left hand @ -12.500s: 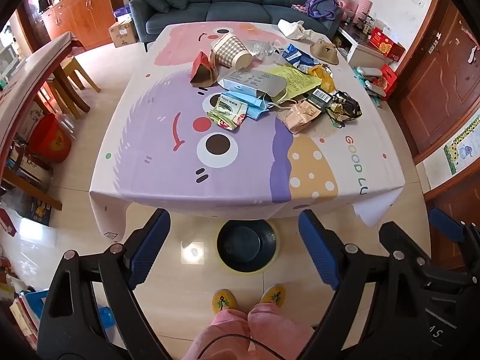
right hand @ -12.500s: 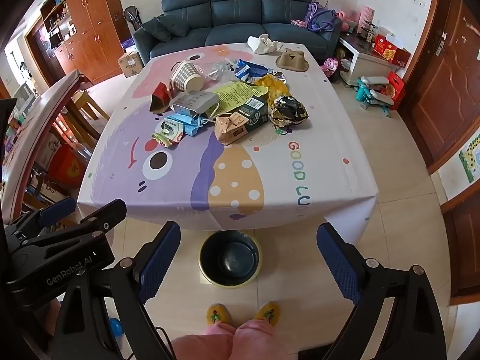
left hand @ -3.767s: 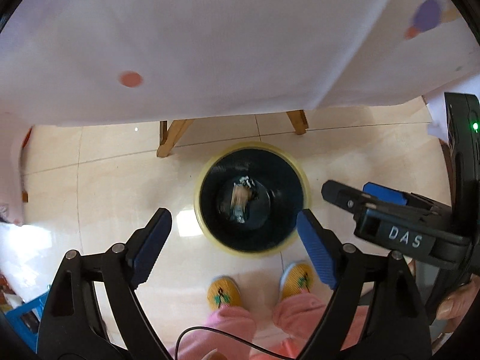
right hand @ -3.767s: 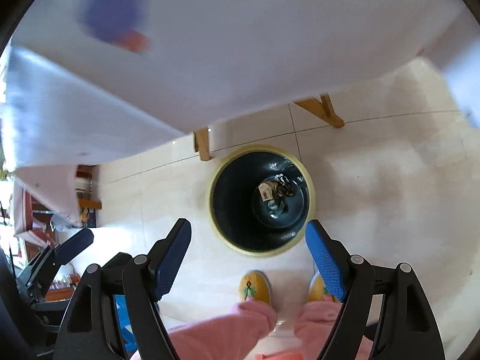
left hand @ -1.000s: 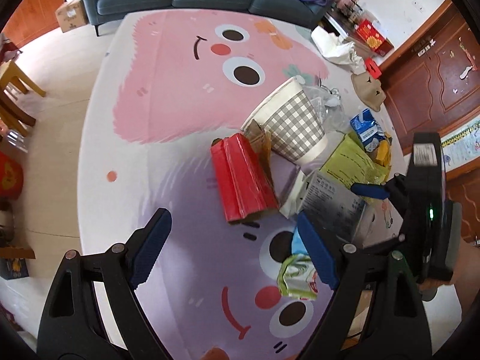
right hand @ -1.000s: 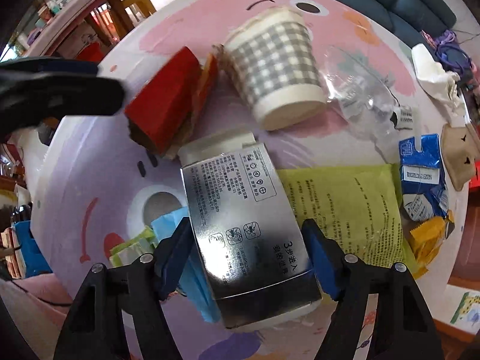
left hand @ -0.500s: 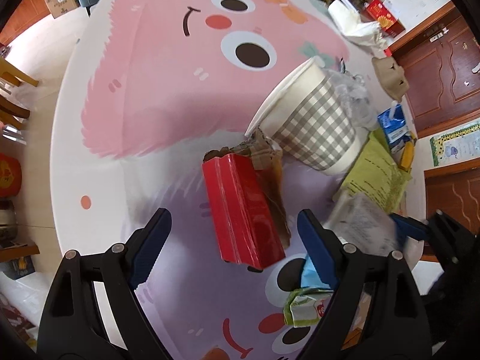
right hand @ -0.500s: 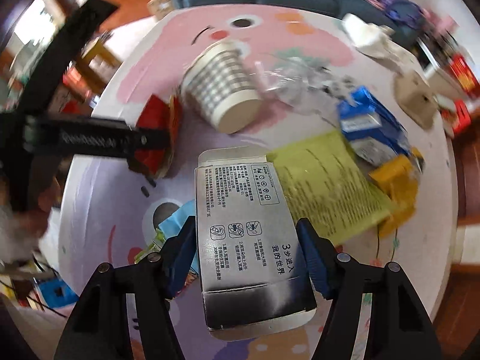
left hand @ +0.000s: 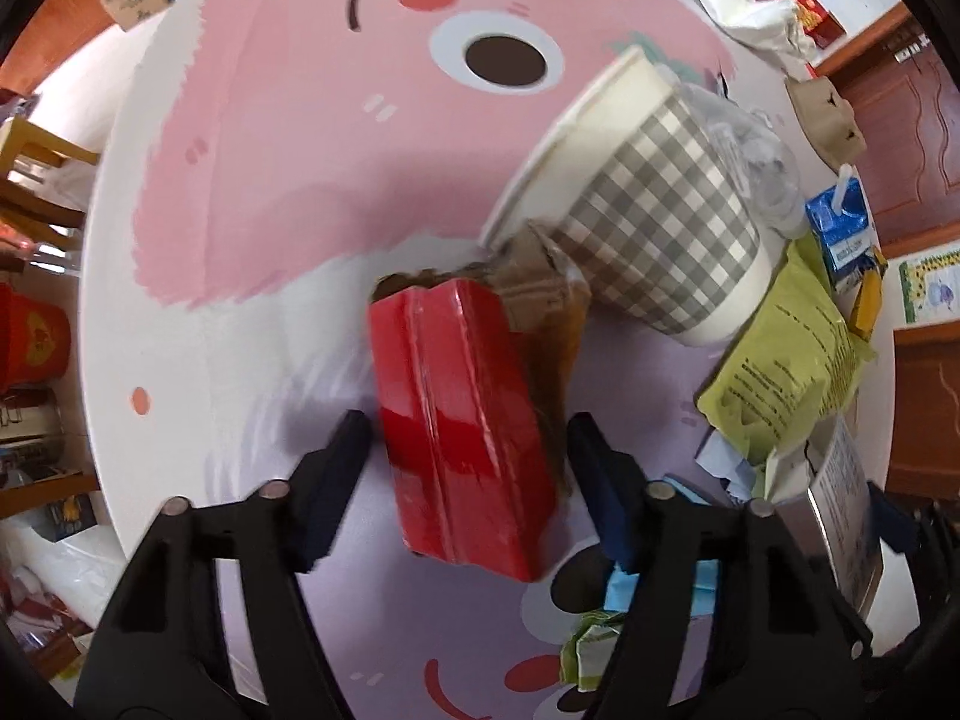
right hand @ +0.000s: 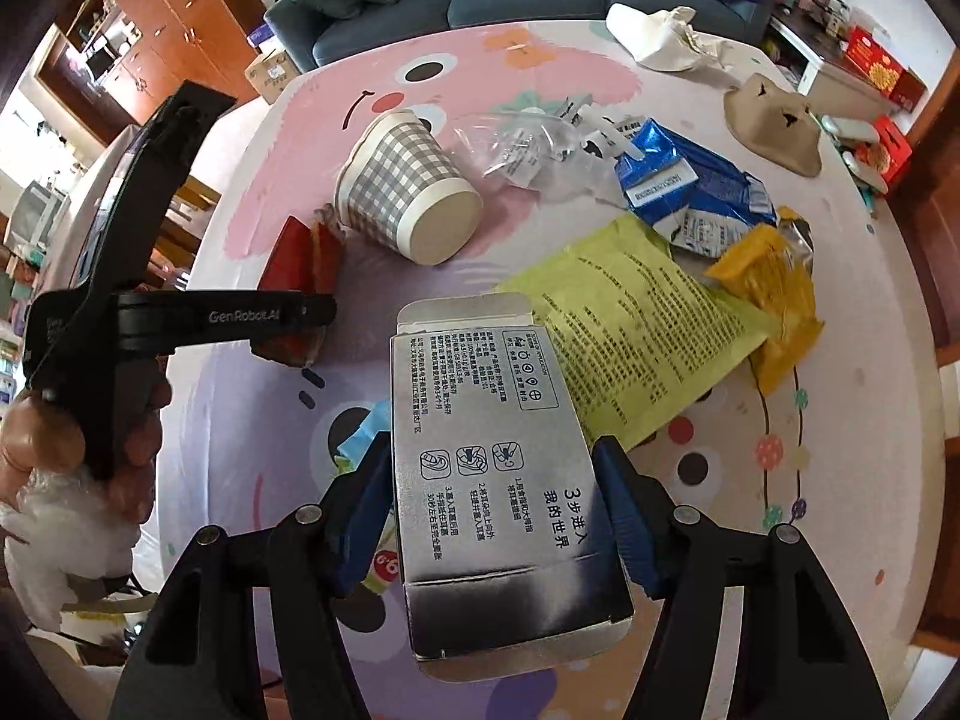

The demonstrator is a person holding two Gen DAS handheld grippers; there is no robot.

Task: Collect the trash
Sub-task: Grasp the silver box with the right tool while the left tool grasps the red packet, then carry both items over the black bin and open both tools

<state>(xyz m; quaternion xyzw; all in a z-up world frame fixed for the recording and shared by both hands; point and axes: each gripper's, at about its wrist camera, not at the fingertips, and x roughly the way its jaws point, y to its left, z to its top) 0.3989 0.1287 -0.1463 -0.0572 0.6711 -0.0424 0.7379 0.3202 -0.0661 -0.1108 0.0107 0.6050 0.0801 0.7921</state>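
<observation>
Silver carton (right hand: pixel 498 468) clamped across its sides by right gripper (right hand: pixel 492 510): light, crushable. Left gripper (left hand: pixel 465 468) closing around red box (left hand: pixel 462 432), pads not yet pressing; grip mid-body.

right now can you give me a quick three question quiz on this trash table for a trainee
1. True or false: the right claw grips a silver box.
2. Which item lies between the left claw's closing jaws?
A. a checked paper cup
B. a red carton
C. a blue pouch
3. Fill in: the checked paper cup lies on its ____.

Key
1. True; its pads press on both sides of the box.
2. B, the red carton; the jaws are closing around it, with a gap showing at the left pad.
3. side, its base towards the right wrist camera.
</observation>
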